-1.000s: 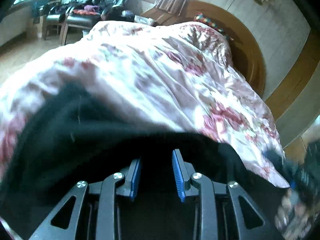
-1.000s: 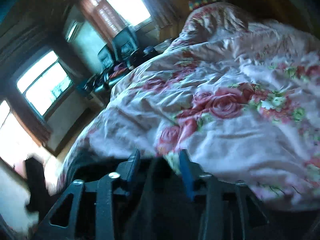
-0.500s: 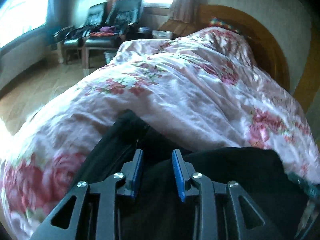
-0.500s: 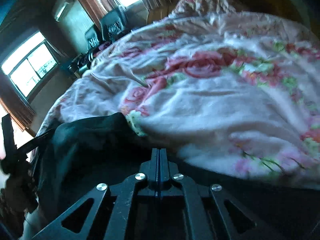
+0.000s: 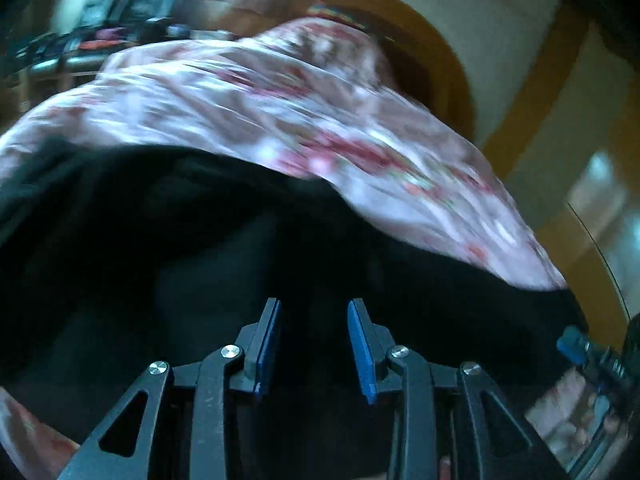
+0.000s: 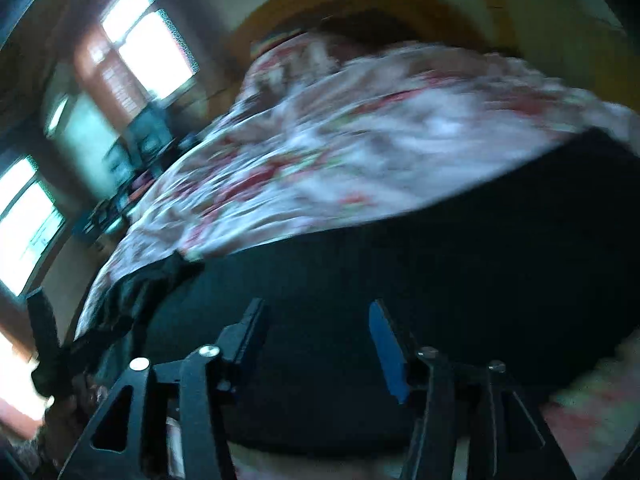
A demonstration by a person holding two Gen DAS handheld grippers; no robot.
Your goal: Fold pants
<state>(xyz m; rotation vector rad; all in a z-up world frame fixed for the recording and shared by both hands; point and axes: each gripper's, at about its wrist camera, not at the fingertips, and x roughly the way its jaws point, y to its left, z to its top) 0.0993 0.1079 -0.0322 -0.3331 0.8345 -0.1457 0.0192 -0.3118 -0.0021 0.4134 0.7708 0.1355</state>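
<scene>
Two windows [image 6: 148,44] solely beyond the right hand-held gripper [image 6: 316,344].

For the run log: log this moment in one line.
left tool: opening, over pants | right tool: opening, nothing gripped | pants: on quilt

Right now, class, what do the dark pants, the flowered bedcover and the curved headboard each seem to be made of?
Pants: a soft, matte black cloth, probably knit or cotton; it lies limp, without shine.
Bedcover: thin printed fabric, slightly glossy, perhaps satin-like; it rumples in fine creases and catches light.
Headboard: looks like varnished wood, orange-brown and smooth, though blur hides any grain.
</scene>
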